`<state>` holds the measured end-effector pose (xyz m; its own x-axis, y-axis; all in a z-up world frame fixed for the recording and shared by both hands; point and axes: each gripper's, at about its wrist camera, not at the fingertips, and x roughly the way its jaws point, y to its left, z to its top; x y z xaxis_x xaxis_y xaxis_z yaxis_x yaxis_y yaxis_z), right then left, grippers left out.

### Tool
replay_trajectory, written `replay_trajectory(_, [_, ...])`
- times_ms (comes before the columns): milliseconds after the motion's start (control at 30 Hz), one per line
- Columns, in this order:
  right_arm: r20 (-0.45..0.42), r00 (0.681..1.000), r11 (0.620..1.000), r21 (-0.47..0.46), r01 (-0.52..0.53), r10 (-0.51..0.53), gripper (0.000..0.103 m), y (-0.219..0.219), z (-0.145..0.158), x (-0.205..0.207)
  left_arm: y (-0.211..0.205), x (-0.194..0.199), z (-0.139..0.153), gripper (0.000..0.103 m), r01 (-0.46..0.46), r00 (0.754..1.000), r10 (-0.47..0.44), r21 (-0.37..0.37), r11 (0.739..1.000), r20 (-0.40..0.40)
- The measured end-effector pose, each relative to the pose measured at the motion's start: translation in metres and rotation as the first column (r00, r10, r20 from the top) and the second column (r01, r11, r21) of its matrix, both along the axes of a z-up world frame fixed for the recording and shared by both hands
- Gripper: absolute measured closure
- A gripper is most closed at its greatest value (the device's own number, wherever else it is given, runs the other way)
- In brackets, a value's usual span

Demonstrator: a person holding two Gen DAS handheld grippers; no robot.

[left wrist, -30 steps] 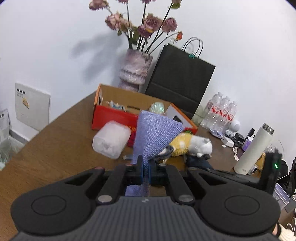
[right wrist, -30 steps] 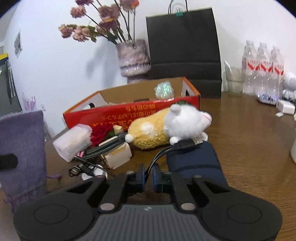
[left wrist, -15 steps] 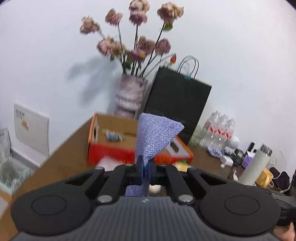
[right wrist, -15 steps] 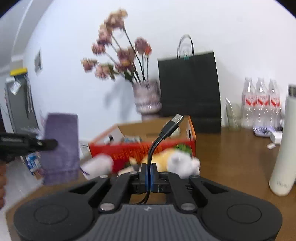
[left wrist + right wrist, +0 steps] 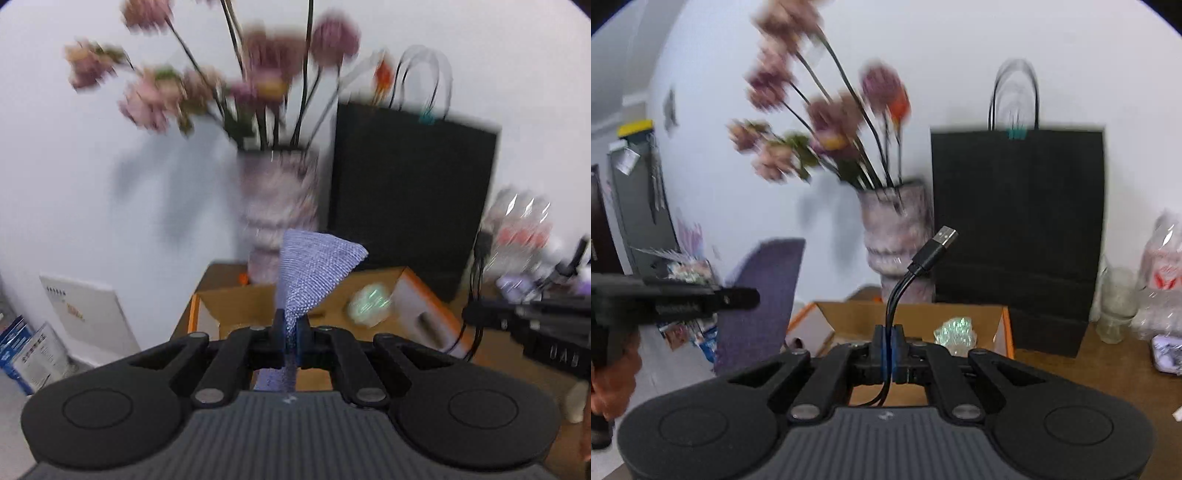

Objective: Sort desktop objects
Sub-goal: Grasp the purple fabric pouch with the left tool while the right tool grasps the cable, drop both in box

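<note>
Already we hold two items aloft: our left gripper (image 5: 291, 326) is clenched on a lilac woven fabric pouch (image 5: 314, 269), and our right gripper (image 5: 888, 349) is clamped on a black USB cable (image 5: 916, 273) whose plug stands up above the jaws. Both hang just in front of the open orange cardboard box (image 5: 1004, 328), which holds a small iridescent crumpled thing (image 5: 955, 330) and some blurred items. So we judge the sorting partly done: the pouch and cable are picked up but not yet put away. Whatever lies on the brown wooden table (image 5: 1108, 369) below us is hidden, so we cannot tell what remains.
</note>
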<state>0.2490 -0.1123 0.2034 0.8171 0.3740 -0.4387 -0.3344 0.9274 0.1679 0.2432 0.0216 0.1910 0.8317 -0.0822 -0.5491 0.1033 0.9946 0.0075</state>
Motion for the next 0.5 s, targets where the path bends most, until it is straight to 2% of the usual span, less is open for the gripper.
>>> replay_trajectory(133, [-0.146,0.989,1.0,0.006,0.009,-0.008,0.101,0.008,-0.03,0.068,0.0,0.042,-0.043,0.097,-0.019,0.992,0.019,-0.001,1.0,-0.125])
replay_trajectory(233, [-0.271,0.962,0.999,-0.009,0.031,-0.033,0.101,0.006,-0.067,0.108,-0.008,0.064,-0.079,0.096,-0.008,0.98,0.017,0.044,0.999,-0.198])
replay_trajectory(300, [-0.331,0.942,0.998,-0.049,0.043,-0.057,0.1,0.005,-0.089,0.124,-0.012,0.074,-0.094,0.095,0.034,0.965,-0.028,0.022,0.999,-0.259])
replay_trajectory(367, [-0.402,0.914,0.997,-0.061,0.04,-0.061,0.094,0.004,-0.104,0.136,-0.012,0.078,-0.104,0.085,0.04,0.953,-0.045,-0.023,0.999,-0.299])
replay_trajectory(400, [-0.412,0.909,0.997,-0.064,0.048,-0.07,0.088,0.004,-0.108,0.138,-0.012,0.078,-0.107,0.062,0.046,0.947,-0.059,-0.049,0.998,-0.314])
replay_trajectory(433, [-0.418,0.904,0.995,-0.075,0.06,-0.086,0.07,0.002,-0.11,0.14,-0.01,0.078,-0.107,0.04,0.05,0.944,-0.069,-0.066,0.997,-0.323])
replay_trajectory(467, [-0.422,0.903,0.996,-0.06,0.067,-0.086,0.055,0.0,-0.11,0.14,-0.008,0.075,-0.105,0.035,0.048,0.946,-0.072,-0.083,0.995,-0.316])
replay_trajectory(500, [-0.422,0.903,0.997,-0.029,0.072,-0.077,0.048,-0.003,-0.108,0.139,-0.007,0.074,-0.102,0.033,0.04,0.951,-0.067,-0.093,0.995,-0.302])
